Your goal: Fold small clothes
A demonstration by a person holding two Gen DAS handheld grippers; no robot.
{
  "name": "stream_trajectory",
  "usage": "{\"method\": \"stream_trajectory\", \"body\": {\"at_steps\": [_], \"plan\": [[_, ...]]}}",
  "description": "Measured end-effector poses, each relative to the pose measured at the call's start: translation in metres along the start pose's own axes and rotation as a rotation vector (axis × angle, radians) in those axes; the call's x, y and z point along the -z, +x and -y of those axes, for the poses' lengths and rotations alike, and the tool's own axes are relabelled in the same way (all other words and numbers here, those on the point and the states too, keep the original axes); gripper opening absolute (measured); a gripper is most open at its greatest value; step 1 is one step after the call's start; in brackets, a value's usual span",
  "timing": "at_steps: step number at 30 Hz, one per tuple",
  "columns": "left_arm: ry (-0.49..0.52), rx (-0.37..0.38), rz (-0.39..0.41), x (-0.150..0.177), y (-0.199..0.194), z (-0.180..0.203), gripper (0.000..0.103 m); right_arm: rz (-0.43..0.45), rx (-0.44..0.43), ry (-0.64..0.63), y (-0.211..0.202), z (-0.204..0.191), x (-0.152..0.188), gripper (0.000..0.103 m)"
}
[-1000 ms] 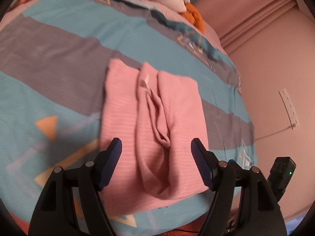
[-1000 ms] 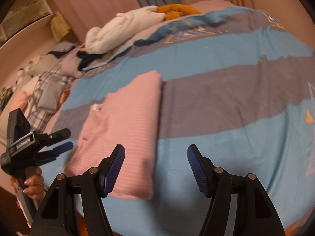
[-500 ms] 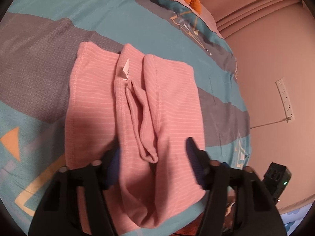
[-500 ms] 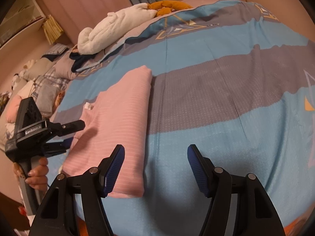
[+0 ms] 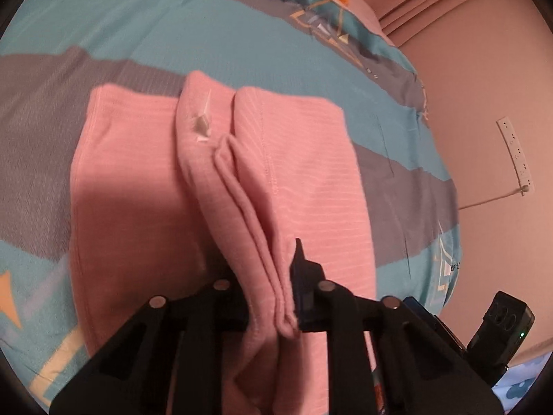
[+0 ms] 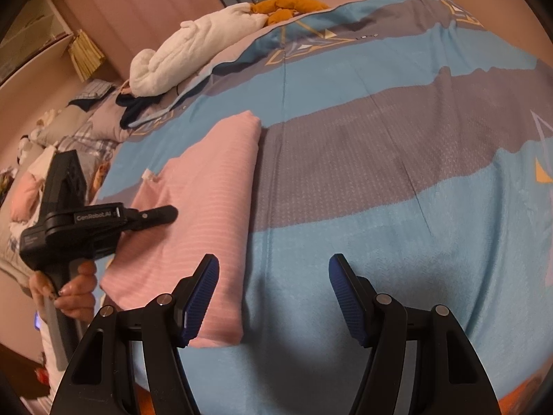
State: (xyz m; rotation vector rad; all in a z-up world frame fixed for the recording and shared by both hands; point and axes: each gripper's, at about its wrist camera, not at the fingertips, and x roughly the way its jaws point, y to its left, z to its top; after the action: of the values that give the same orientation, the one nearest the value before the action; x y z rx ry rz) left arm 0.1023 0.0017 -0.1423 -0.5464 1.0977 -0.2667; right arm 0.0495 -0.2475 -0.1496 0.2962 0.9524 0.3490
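Left tool (image 5: 268, 276) now clamped on pink garment's (image 5: 311, 180) fold.

We see a bed (image 6: 397, 159) under a blue-and-grey striped cover, pinkish curtains (image 6: 145, 10) behind it, and a white power strip (image 5: 515, 154) on the pink wall (image 5: 484, 79).

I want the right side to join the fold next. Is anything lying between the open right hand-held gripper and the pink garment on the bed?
Nothing visible. The right hand-held gripper hangs open over bare blue-and-grey striped bedspread, beside the pink striped knit garment. The left hand-held gripper already pinches its near fold.
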Motion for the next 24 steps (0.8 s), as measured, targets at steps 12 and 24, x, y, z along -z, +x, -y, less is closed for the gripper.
{"method": "stream_trajectory", "body": {"at_steps": [12, 24], "plan": [[0.101, -0.080, 0.218, 0.007, -0.077, 0.009, 0.013, 0.020, 0.004, -0.048, -0.005, -0.013, -0.004, 0.066], [0.082, -0.244, 0.131, 0.025, -0.047, -0.040, 0.023, -0.034, -0.016, -0.111, 0.011, -0.035, -0.002, 0.066]]}}
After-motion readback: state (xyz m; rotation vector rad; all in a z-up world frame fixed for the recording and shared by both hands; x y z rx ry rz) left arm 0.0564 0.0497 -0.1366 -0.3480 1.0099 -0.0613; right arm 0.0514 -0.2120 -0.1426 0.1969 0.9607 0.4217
